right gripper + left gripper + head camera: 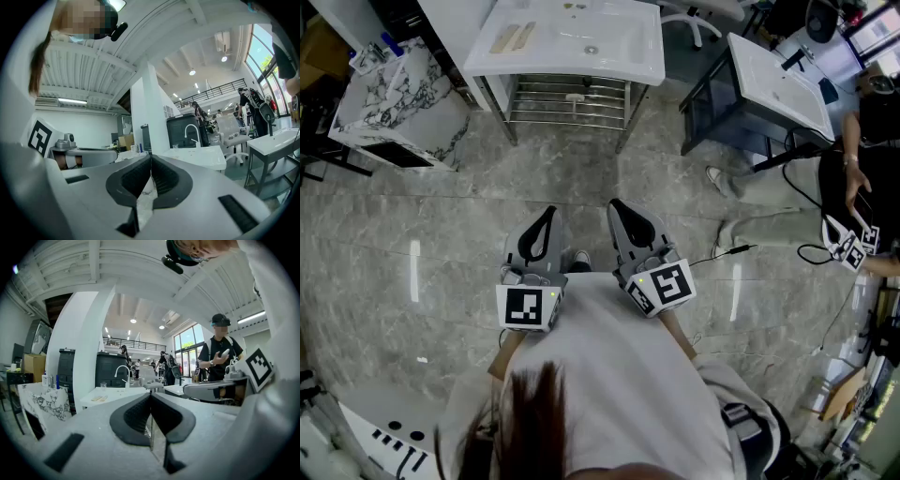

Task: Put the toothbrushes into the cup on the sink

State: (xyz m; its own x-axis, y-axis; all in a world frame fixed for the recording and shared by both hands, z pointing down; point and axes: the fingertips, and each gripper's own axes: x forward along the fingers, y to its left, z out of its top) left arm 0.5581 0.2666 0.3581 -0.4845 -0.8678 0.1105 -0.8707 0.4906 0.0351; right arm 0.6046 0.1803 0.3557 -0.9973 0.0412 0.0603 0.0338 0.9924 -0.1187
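Work has not started: both toothbrushes [514, 37] lie on the left ledge of the sink [628, 58], well apart from the left tool [544, 220] and right tool [623, 211], each closed on nothing. The cup [103, 385] stands behind them. Bare floor [581, 159] leaves a free approach; a marble cabinet [394, 103] flanks the sink's left.

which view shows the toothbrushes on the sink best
The head view: from above, the two toothbrushes lie side by side on the sink's left ledge. The left gripper view shows them small and at a low angle; in the right gripper view they cannot be made out.
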